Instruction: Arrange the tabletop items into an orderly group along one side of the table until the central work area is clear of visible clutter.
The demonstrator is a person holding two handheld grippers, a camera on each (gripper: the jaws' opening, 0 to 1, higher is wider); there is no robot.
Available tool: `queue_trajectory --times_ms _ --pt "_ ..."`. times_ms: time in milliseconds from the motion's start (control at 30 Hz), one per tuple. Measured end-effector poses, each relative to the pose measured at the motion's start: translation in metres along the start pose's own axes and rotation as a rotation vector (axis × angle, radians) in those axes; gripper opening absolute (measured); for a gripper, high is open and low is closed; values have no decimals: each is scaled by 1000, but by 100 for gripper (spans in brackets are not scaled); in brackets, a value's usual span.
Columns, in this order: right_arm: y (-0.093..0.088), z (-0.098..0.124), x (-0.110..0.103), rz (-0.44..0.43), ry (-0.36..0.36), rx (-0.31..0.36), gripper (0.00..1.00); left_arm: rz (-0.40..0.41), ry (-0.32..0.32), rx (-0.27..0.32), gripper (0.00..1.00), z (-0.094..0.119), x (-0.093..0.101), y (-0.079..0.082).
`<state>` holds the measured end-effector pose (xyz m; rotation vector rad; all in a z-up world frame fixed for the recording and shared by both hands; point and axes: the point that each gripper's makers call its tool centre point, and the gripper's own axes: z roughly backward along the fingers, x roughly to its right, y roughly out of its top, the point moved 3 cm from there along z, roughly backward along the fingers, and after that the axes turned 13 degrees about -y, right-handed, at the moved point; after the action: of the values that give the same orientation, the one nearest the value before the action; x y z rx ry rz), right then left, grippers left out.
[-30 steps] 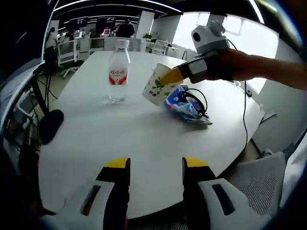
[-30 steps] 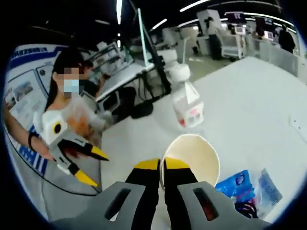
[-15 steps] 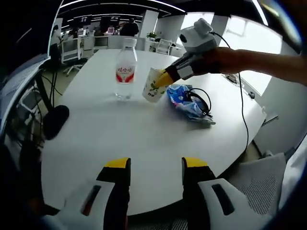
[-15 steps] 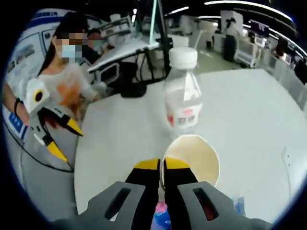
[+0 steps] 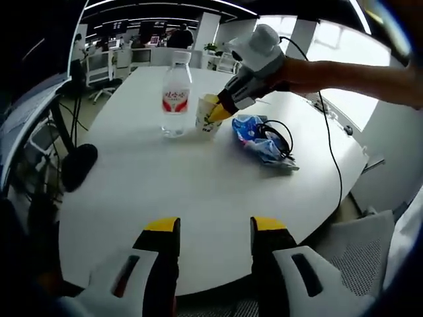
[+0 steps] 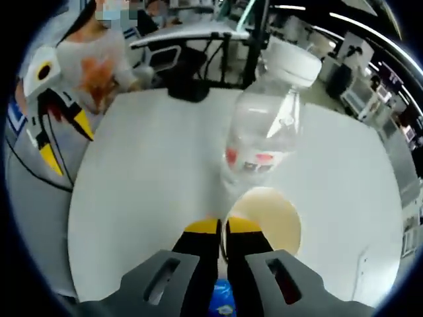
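Pinching paper cup [image 6: 269,221] rim, right gripper [image 6: 222,228]; water bottle [image 6: 263,135] just beside

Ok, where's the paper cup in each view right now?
Left gripper view: the paper cup stands on the table, upper middle, just right of the water bottle, pinched at its rim by the right gripper.
Right gripper view: the cup sits low centre, rim between the jaws.
Shared landmark: the water bottle, right beside the cup.
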<state>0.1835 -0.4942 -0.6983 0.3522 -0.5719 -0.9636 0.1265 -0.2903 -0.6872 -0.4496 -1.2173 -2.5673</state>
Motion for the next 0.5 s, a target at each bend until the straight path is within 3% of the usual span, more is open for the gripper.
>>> queue_trajectory --times_ms 200,500 --pt "3 -6 3 57 -10 -11 0 -1 3 1 42 0 -1 3" --pt "3 -1 4 57 -23 -3 11 -3 5 -4 42 1 0 1"
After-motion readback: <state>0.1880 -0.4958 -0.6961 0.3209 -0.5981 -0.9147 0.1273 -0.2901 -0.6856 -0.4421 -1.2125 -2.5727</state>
